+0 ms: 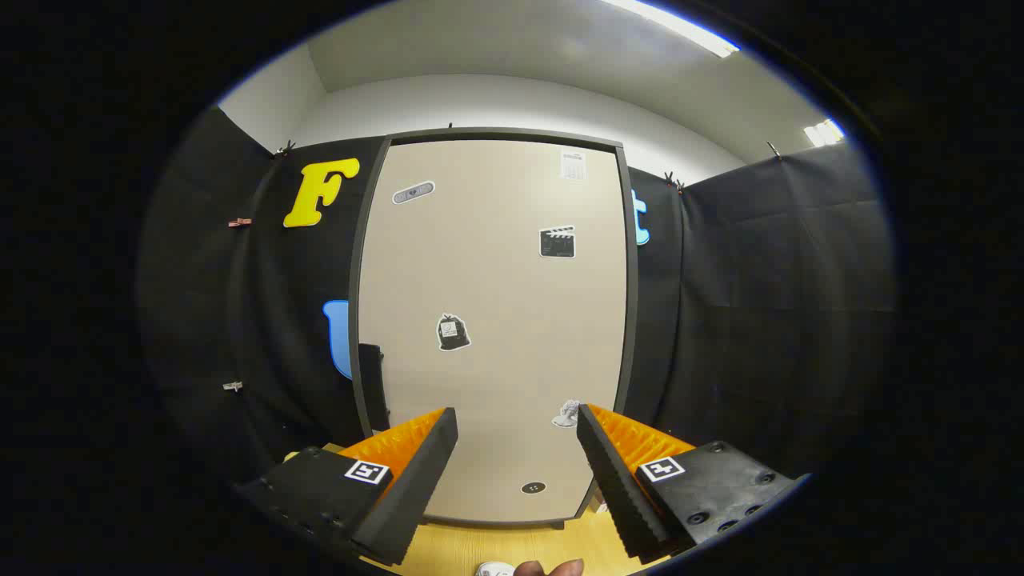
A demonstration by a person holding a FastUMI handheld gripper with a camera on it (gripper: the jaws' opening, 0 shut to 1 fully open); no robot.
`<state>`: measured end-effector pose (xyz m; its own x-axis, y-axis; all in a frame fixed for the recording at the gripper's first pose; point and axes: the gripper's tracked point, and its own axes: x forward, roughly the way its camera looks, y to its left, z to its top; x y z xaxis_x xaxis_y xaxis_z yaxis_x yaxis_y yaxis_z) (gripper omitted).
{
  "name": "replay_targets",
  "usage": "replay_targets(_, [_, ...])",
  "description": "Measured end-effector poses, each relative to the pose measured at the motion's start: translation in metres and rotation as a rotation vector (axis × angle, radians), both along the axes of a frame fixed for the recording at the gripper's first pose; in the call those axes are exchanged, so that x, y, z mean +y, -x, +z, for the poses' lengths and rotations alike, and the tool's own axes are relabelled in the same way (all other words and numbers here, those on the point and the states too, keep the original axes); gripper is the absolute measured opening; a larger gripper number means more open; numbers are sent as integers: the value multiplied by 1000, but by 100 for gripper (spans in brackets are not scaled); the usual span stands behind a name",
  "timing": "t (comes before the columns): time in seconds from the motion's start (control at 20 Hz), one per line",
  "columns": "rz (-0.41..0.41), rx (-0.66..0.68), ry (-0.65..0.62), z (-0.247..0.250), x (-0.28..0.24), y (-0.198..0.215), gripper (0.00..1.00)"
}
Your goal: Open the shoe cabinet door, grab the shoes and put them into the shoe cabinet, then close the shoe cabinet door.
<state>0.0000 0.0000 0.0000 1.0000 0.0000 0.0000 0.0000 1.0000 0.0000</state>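
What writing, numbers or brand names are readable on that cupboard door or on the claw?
No text here is clear enough to quote.
Paper slip at the top of the cupboard door: print too small to read.
Long sticker, clapperboard sticker, bag sticker: marks too blurred to read.
Claw, open with nothing between its fingers: its square markers carry patterns, not words.

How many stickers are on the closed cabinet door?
6 on the cabinet door: two near the top, one upper right, one mid-door, one by the right finger, one low between the open gripper's fingers. Others may be hidden.
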Motion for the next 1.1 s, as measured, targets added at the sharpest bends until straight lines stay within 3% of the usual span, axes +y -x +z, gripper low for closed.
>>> replay_targets(1.1, [-18, 5, 4, 0, 3, 9, 97])
